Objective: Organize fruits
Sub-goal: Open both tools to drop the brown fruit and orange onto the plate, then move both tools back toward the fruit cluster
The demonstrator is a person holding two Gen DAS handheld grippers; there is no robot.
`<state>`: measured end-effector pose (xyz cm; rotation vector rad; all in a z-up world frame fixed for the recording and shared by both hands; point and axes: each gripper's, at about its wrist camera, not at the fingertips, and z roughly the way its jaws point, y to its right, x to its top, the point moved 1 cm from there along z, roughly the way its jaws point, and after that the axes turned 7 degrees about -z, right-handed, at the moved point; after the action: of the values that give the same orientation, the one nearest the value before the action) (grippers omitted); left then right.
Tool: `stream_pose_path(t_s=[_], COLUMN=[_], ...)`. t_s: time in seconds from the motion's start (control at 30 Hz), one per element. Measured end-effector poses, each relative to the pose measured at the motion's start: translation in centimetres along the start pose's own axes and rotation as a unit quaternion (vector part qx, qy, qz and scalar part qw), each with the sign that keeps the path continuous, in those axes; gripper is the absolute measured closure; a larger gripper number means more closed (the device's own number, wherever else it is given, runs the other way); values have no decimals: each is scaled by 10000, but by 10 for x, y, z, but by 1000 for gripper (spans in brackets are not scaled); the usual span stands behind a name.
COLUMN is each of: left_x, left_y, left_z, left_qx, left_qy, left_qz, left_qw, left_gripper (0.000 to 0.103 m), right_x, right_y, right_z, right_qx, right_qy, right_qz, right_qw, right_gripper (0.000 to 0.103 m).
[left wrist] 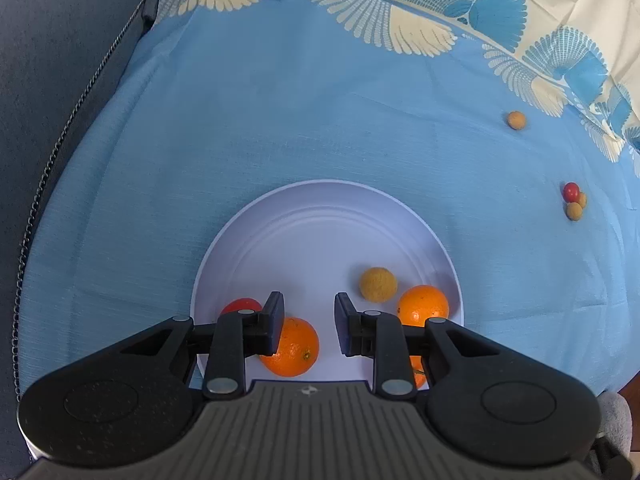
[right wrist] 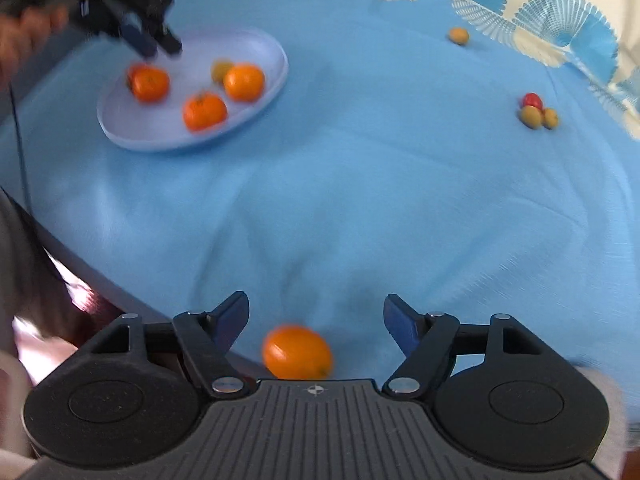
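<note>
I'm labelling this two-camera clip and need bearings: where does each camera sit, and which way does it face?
Left wrist: on the left gripper, angled steeply down over the plate; its own two fingers show, nothing between them.
Right wrist: on the right gripper, angled down over the blue tablecloth, jaws open either side of a loose orange; the left gripper and the hand holding it show far left.
Shared: the plate, its oranges, the red-and-yellow fruit cluster.
</note>
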<state>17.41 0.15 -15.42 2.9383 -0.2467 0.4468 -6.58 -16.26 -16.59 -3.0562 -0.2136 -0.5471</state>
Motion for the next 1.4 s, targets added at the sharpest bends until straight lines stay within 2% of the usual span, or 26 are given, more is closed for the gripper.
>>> stream_pose_path(t_s=[0.03, 0.07, 0.1, 0.13, 0.17, 0.2, 0.3, 0.4, 0.43, 0.57, 0.6, 0.63, 0.67, 0.7, 0.73, 0.77, 0.8, 0.83, 0.9, 0.97, 1.03, 1.1, 1.2, 1.27, 1.4], left_x=[0, 0, -1, -2, -2, -3, -4, -12, -16, -32, -34, -35, -36, -35, -35, -35, -34, -34, -31, -29, -29, -30, -31, -31, -26], left_y=[-1, -3, -5, -6, -9, -12, -20, -27, -29, -34, -35, -36, -37, -37, -36, -34, -33, -30, -23, -16, -9, 1, 19, 34, 67], left_z=[0, -2, -5, -7, -10, -12, -17, -24, -27, -33, -34, -35, -36, -40, -43, -48, -53, -57, -61, -64, -65, -67, -66, -64, -51], left_qx=[11, 17, 27, 36, 51, 65, 89, 121, 98, 92, 76, 56, 23, -20, -23, 31, 78, 103, 141, 166, 239, 341, 435, 522, 593], left_qy=[-15, -10, 12, 43, 75, 84, 106, 129, 128, 127, 98, 65, 66, 105, 173, 308, 458, 562, 605, 632, 633, 643, 641, 669, 629], left_qz=[-26, -46, -50, -47, -47, -50, -71, -22, 1, 63, 29, -26, -90, -116, -129, -165, -182, -162, -135, -146, -105, -64, 68, 185, 370], left_qw=[10000, 10000, 10000, 10000, 9999, 9999, 9999, 9998, 9999, 9999, 9999, 10000, 9999, 9999, 9998, 9994, 9988, 9982, 9980, 9978, 9977, 9973, 9970, 9962, 9956], left_gripper=[74, 74, 74, 74, 74, 74, 74, 74, 74, 74, 69, 59, 52, 35, 14, 7, 1, 1, 1, 1, 1, 1, 1, 1, 1], right_x=[-2, -4, -5, -5, -4, -4, -4, 2, 4, 3, 4, 6, 8, 12, 15, 19, 24, 29, 40, 54, 64, 70, 71, 66, 49], right_y=[0, -2, -3, -5, -7, -7, -1, 7, 17, 50, 53, 54, 54, 54, 54, 51, 52, 49, 47, 46, 55, 76, 119, 149, 205], right_z=[8, 19, 24, 23, 20, 18, 14, 2, -2, -20, -22, -24, -26, -28, -31, -29, -31, -32, -29, -14, 5, 33, 71, 87, 101], right_qx=[-7, -39, 25, -7, -31, -108, -56, -459, -567, -566, -540, -492, -441, -448, -521, -647, -813, -1008, -1374, -1761, -1795, -1688, -1740, -2035, -2041], right_qy=[-192, -505, -609, -569, -503, -424, -390, -38, -1, 109, 112, 124, 178, 282, 420, 575, 782, 1058, 1528, 1769, 2039, 2114, 2039, 1957, 2012], right_qz=[-97, -165, -157, -203, -275, -303, -124, -284, -136, 372, 418, 474, 513, 530, 527, 514, 488, 423, 97, -173, -218, -74, 450, 948, 2090], right_qw=[9998, 9986, 9980, 9982, 9984, 9986, 9991, 9985, 9983, 9976, 9976, 9976, 9976, 9972, 9964, 9949, 9924, 9884, 9786, 9682, 9621, 9627, 9623, 9546, 9350], right_gripper=[30, 49, 60, 65, 95, 103, 103, 103, 103, 103, 102, 101, 94, 86, 58, 22, 10, 1, 1, 1, 1, 1, 1, 1, 1])
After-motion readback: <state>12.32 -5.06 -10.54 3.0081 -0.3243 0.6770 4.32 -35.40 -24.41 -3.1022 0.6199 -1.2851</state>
